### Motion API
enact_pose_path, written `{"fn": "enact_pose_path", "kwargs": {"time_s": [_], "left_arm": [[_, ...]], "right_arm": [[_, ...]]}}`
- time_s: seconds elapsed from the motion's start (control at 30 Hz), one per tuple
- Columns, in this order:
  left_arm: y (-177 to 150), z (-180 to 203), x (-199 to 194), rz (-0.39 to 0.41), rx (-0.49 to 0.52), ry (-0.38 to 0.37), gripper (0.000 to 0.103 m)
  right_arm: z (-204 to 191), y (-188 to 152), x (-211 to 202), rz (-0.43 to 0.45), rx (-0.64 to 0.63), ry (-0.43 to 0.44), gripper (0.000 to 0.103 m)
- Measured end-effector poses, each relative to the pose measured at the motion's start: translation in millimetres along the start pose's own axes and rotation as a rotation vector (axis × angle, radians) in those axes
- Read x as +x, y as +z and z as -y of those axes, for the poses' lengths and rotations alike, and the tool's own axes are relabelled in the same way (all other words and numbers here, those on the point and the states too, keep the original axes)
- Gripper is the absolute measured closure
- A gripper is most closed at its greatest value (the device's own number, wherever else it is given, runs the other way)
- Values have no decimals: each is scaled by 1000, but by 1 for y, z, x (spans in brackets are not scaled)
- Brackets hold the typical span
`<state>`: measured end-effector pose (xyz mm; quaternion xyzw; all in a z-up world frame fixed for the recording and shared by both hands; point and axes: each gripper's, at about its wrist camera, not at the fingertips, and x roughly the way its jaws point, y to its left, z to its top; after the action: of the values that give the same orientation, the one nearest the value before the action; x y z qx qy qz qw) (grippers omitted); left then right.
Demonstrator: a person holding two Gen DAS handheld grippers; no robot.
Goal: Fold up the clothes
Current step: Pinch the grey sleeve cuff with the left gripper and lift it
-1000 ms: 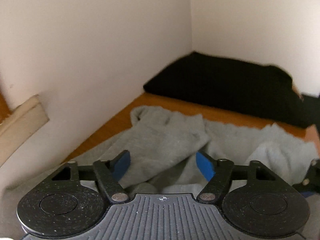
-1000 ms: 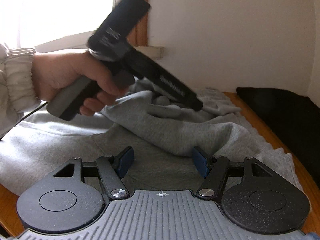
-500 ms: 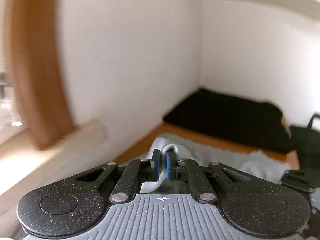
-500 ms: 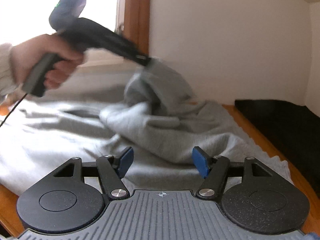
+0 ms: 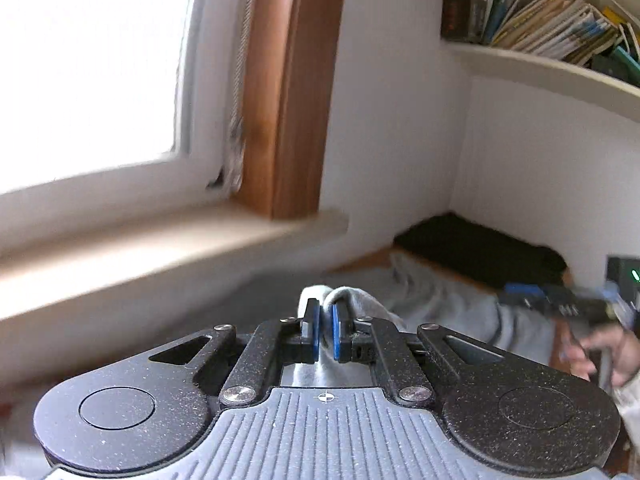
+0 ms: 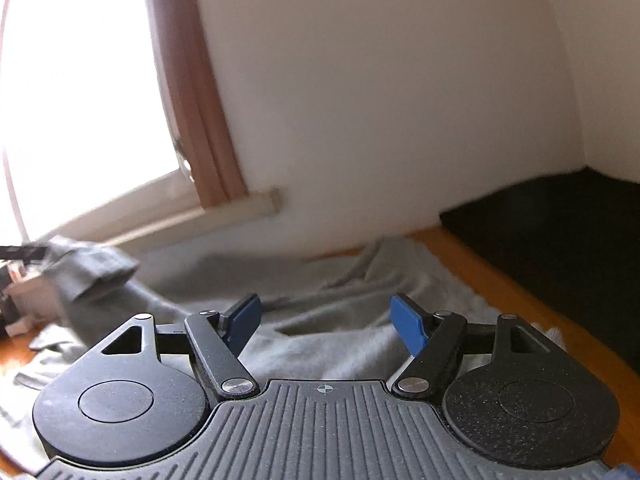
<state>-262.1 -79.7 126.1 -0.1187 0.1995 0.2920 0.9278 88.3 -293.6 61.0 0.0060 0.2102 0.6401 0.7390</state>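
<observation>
Sweatshirt (image 6: 320, 344), grey: spread on tabletop (image 6: 500, 280); one fold is clamped in left gripper (image 5: 325, 330). Right gripper (image 6: 326, 322): fingers held apart, nothing between.

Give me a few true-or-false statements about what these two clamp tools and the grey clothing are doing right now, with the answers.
1. The left gripper is pinching a bunch of the grey sweatshirt. True.
2. The right gripper is clamped on fabric too. False: its jaws stand wide apart, holding nothing.
3. A black cloth lies in the far corner of the wooden table. True.
4. The sweatshirt lies neatly folded. False: it lies rumpled and spread out, one part lifted.
5. The shelf above the corner is bare. False: it holds books.
</observation>
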Motion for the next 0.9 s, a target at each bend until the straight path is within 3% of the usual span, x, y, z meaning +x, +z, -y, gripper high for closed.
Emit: {"fn": "enact_pose_path", "kwargs": {"time_s": [0.2,0.37,0.47,0.63,0.77,0.9], "left_arm": [[-49,-11,-14,-85,-69,35,95],[-61,-14,-24,-126,-77,66,93],[-64,-11,-31,-143,-62,116,72],[-56,-2,-46,-112,-41,167,71],[-43,26,-48,-52,9,134,73],[-42,63,-26,-69,68,57,74]], "right_arm": [[-12,-7,21,-68,-65,-31,32],[-26,-11,35,-120,-160,-30,32],[-32,-13,40,-127,-201,-11,32],[-28,-13,44,-147,-172,-1,32],[-22,-12,45,-152,-133,5,32],[-23,-12,47,-161,-133,2,32]]}}
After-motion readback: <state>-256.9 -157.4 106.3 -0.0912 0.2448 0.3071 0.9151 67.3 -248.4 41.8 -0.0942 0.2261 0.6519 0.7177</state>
